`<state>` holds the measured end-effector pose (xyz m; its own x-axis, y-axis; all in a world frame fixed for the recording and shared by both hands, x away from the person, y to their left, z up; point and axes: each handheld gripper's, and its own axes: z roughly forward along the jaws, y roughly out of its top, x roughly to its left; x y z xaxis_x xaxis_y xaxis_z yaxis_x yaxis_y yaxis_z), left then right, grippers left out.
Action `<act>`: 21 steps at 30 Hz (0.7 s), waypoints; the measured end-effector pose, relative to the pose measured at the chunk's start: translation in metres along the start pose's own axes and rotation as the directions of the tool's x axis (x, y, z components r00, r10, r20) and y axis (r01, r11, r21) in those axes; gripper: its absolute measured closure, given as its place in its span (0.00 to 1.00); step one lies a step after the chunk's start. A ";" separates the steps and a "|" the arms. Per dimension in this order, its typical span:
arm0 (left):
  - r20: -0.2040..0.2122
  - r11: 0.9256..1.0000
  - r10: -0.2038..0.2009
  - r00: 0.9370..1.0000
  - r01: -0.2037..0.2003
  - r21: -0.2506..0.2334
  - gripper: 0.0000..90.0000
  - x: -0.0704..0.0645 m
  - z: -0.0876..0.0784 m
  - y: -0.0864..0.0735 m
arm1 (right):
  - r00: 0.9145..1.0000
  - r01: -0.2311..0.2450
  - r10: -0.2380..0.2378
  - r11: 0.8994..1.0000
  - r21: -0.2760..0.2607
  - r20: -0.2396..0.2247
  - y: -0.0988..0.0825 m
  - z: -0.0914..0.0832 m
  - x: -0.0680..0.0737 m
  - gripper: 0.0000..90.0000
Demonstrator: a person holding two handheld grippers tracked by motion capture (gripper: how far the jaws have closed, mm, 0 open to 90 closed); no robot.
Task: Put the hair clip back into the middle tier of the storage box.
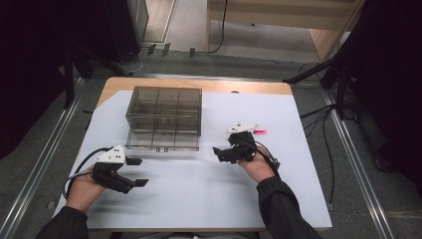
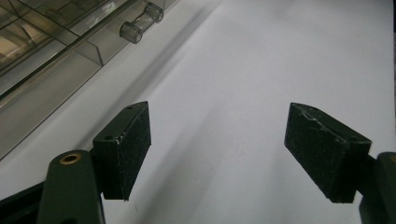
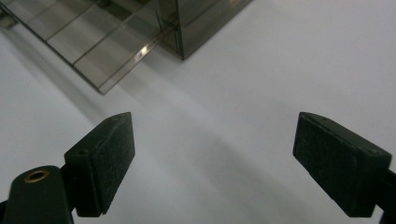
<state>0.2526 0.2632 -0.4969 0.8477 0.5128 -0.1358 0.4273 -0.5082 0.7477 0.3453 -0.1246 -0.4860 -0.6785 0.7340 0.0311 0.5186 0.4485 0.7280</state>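
A smoky clear plastic organiser box with several compartments stands on the white sheet at the back left of the middle, its lid folded down flat toward me. My left gripper is near the front left, below the box's left corner, open and holding nothing. My right gripper is right of the lid, pointing left, also open and holding nothing. In the left gripper view the gripper faces bare sheet, with the lid and its latch knobs at upper left. In the right gripper view the gripper faces the box corner.
A small pink object lies on the white sheet just right of the right gripper. The wooden table edge shows at the back. Black stand legs and cables run along the floor to the right.
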 end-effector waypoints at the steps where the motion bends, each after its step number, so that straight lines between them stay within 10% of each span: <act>1: -0.001 1.000 -0.002 1.000 0.002 0.000 0.26 0.000 -0.001 0.000 | 1.000 -0.002 0.002 1.000 0.011 0.003 -0.001 -0.001 0.001 0.15; 21: -0.010 1.000 -0.003 1.000 0.003 -0.013 0.26 0.000 -0.004 0.000 | 1.000 -0.010 0.010 0.996 0.083 -0.010 -0.008 -0.010 -0.005 0.21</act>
<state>0.2512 0.2658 -0.4943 0.8431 0.5214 -0.1320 0.4261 -0.4977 0.7555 0.3390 -0.1369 -0.4847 -0.6781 0.7336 0.0454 0.5665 0.4823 0.6681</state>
